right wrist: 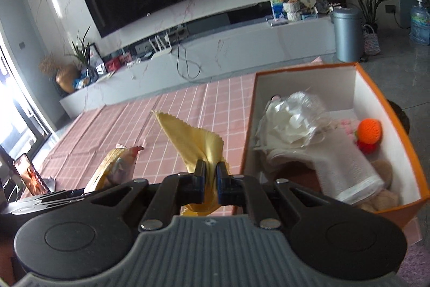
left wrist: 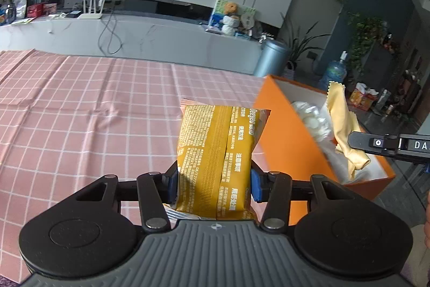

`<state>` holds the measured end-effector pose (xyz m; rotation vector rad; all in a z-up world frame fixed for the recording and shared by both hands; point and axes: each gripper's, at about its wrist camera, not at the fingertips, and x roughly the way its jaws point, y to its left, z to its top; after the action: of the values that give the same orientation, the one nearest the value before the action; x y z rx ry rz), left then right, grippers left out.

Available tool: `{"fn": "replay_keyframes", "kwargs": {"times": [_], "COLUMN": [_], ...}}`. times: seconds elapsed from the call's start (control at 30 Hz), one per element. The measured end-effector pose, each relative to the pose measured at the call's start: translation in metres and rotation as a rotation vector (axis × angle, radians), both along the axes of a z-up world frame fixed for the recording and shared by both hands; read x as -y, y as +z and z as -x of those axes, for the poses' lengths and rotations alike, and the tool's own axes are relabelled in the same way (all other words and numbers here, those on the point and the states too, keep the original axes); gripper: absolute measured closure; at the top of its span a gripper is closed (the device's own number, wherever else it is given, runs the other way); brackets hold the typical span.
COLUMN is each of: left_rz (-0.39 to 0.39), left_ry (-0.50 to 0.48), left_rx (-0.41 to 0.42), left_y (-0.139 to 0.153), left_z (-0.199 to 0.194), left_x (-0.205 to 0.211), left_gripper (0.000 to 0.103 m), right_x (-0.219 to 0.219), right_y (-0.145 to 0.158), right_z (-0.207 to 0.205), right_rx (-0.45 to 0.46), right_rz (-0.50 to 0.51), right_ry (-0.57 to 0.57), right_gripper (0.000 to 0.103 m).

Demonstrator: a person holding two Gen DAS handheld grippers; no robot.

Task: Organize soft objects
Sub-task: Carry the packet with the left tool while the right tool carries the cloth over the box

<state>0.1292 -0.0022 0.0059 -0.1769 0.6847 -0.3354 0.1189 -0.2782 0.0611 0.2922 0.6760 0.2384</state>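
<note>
A: Left side first?
B: The left gripper (left wrist: 213, 186) is clamped on the yellow packet (left wrist: 216, 155), lifted over the pink checked cloth (left wrist: 80, 112); the right gripper (right wrist: 211, 183) pinches the yellow cloth (right wrist: 193, 139) beside the orange box (right wrist: 397, 109).

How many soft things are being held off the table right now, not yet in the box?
2. A yellow packet clamped in the left gripper, and a yellow cloth pinched in the right gripper beside the orange box.
</note>
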Motion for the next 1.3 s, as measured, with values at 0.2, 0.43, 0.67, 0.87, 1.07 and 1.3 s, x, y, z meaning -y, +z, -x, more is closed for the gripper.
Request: {"fn": "replay_keyframes", "kwargs": {"times": [0.2,0.43,0.67,0.87,1.07,1.3], "left_rz": [0.01,0.01,0.005,-0.051,-0.238,-0.423], "left_ry": [-0.079,-0.187,-0.29,-0.382,-0.493,-0.691], "left_rx": [0.048,0.076,0.078,0.043,-0.01,-0.079], "left_y": [0.019,0.03,0.028,0.017,0.002,-0.016], "left_z": [-0.003,-0.018,-0.035,-0.053,-0.065,-0.082], "left_x": [0.033,0.079,0.123,0.162,0.204,0.232], "left_gripper": [0.046,0.046,0.046,0.046,0.046,0.046], "right_x": [0.033,0.073,0.109,0.129,0.14,0.147], "right_y": [0.016,0.015,0.009,-0.001,-0.013,-0.03], "right_z": [0.017,0.024,0.025,0.016,-0.001,-0.015], "right_rx": [0.058,0.062,0.033,-0.015,-0.064,-0.114], "right_rz": [-0.01,-0.02,-0.017,-0.009,0.022,0.039], "right_ry": [-0.064,-0.153,-0.23,-0.25,-0.249,-0.225], "right_gripper": [0.097,0.097,0.097,0.097,0.097,0.097]}}
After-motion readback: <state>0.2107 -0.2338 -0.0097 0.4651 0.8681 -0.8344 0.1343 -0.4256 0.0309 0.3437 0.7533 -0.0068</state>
